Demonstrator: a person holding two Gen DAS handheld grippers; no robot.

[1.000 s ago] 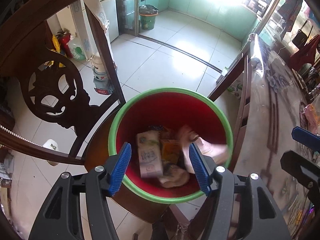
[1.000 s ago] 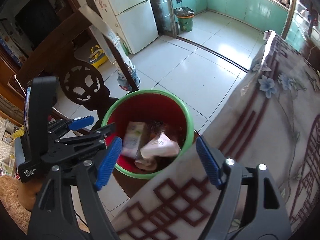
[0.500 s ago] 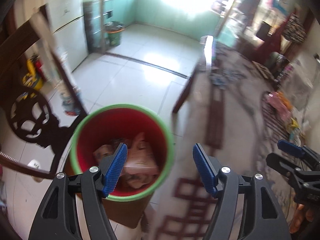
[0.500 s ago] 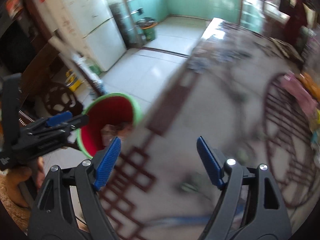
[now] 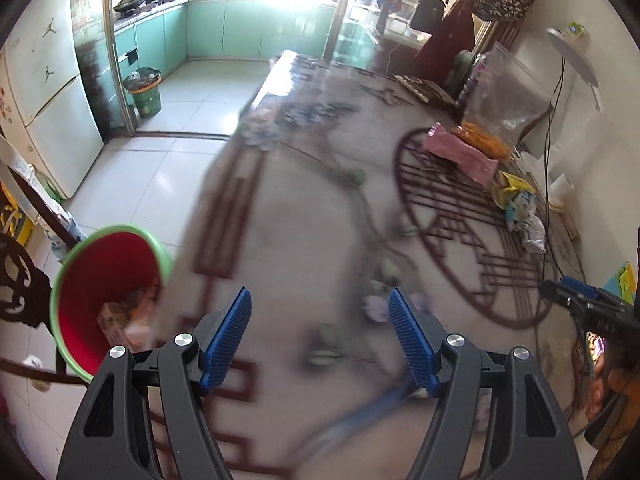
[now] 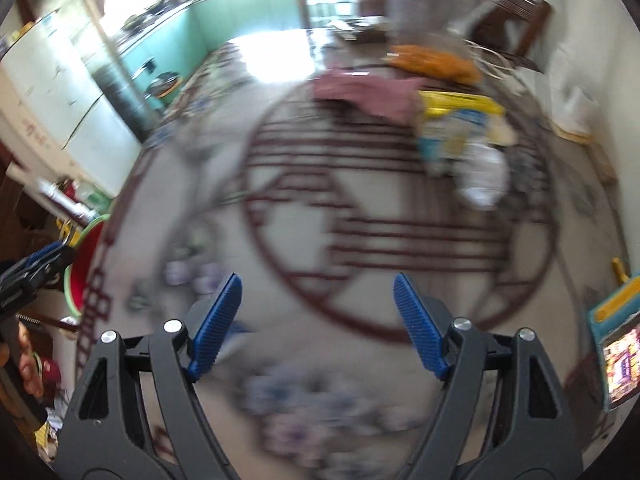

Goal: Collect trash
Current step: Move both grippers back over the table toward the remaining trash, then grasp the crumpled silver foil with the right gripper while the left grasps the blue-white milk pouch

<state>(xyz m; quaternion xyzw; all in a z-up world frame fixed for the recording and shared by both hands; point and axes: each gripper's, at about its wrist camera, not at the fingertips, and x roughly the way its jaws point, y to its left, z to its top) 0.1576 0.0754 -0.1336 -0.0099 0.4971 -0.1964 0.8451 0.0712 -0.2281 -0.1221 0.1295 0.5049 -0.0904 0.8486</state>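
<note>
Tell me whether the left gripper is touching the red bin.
Apart. The left wrist view shows the left gripper open over the tablecloth, the red bin off to its left.

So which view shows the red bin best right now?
The left wrist view: the bin shows its green rim, red inside and some trash at the bottom, though the table edge cuts off its right side. The right wrist view is blurred and shows only a sliver of the bin beside the table.
</note>
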